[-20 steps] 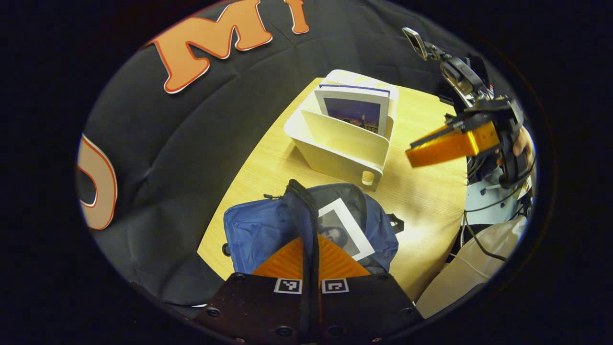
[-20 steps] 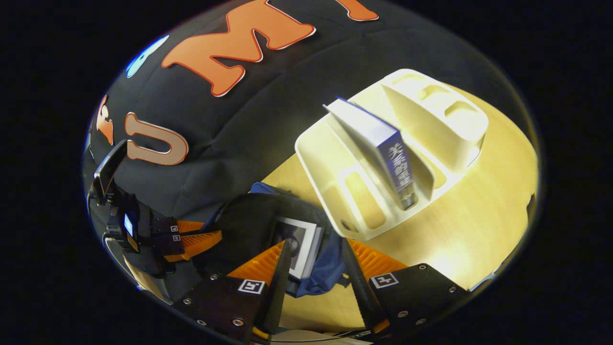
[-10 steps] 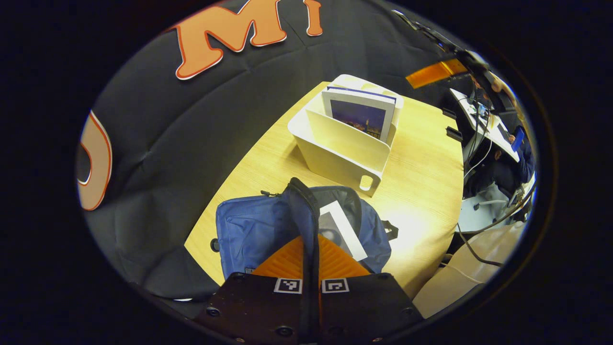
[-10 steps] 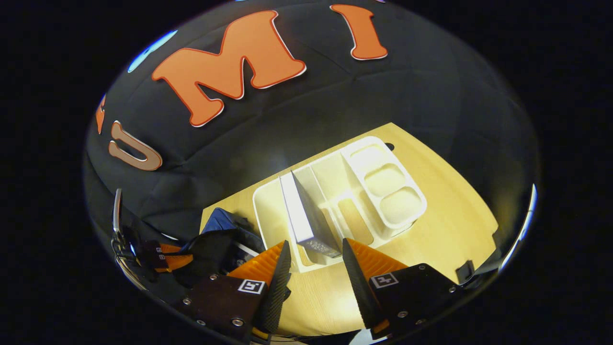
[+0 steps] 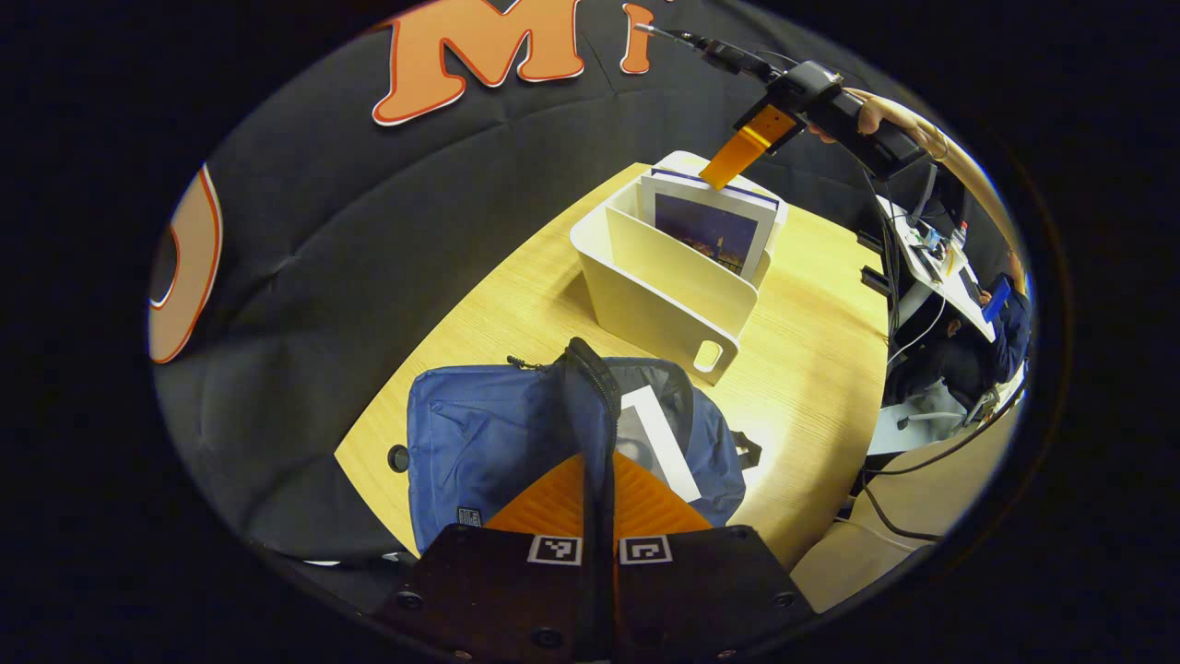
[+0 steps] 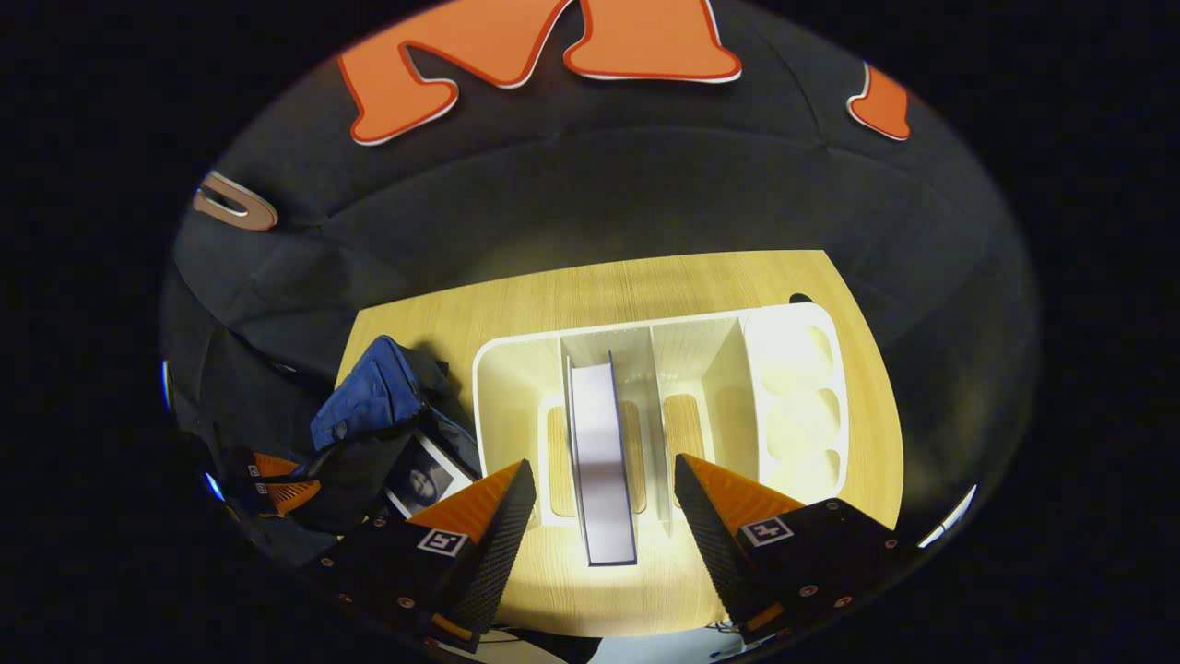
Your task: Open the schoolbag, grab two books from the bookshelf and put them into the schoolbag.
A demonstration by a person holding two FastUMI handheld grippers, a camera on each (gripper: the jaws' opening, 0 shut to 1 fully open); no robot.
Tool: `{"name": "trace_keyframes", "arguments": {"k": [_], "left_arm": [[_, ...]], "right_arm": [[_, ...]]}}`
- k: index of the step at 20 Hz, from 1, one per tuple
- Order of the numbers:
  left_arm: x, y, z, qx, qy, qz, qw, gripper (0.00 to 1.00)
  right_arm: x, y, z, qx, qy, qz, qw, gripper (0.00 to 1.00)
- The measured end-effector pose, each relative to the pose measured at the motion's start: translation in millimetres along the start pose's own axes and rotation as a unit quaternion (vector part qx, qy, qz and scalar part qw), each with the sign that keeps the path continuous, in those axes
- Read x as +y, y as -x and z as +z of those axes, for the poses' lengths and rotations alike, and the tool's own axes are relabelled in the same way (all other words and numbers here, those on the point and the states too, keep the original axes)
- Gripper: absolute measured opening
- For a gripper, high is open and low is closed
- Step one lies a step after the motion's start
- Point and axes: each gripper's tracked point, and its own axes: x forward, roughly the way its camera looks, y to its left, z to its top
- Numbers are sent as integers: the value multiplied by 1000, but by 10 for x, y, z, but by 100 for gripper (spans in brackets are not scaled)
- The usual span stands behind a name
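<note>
The blue schoolbag lies open on the table, and a white-bordered book sits inside it. My left gripper is shut on the bag's zipper edge and holds it up. The white bookshelf stands beyond the bag with one book upright in it. My right gripper hangs over the shelf's top. In the right gripper view the gripper is open and points down, its fingers on either side of that book but apart from it. The schoolbag and left gripper show at the left.
The wooden table has bare room to the right of the bookshelf. The shelf's right end holds small round compartments. Cables and a desk lie beyond the table's right edge.
My right gripper has swung from over the schoolbag to above the bookshelf and now straddles the upright book. My left gripper keeps its hold on the bag's edge.
</note>
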Motion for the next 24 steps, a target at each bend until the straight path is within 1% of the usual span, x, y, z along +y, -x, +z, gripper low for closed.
{"name": "trace_keyframes", "arguments": {"k": [1,4,5,6,7,8,9,10,12,14,16,20,22,23,24], "left_arm": [[7,-20,-10,1,2,-3,1000,1],[-31,-29,-27,2,5,-13,1000,1],[-22,-35,-25,2,5,-13,1000,1],[-17,-30,-29,2,5,-12,1000,1],[-15,-38,-38,3,6,-12,1000,1],[-20,-42,-36,3,7,-13,1000,1],[-22,-41,-42,3,8,-14,1000,1],[-22,-45,-36,2,10,-15,1000,1],[-32,-59,-57,3,15,-17,1000,1],[-23,-59,-64,3,17,-16,1000,1],[-22,-47,-65,2,15,-15,1000,1],[-16,-47,-38,6,18,-18,1000,1],[-19,-54,-44,8,20,-19,1000,1],[-17,-49,-23,8,21,-18,1000,1],[-15,-35,-19,8,20,-17,1000,1]], "right_arm": [[12,-90,-45,17,13,-5,1000,92],[105,-212,-52,35,20,5,999,91],[112,-257,-74,40,21,1,999,82],[53,-292,-88,46,24,-16,999,77],[-15,-269,-120,55,31,-28,998,57],[3,-311,-122,53,38,-28,997,36],[4,-300,-140,55,45,-27,997,43],[-8,-291,-140,54,50,-26,997,32],[-29,-244,-88,40,41,-30,998,30],[-54,-116,-30,25,25,-24,999,30],[-57,105,71,5,16,-11,1000,30],[-59,711,293,-57,24,-8,998,30],[-41,1072,373,-88,16,4,996,30],[-42,1329,408,-108,9,15,994,30],[-47,1486,389,-122,3,24,992,30]]}}
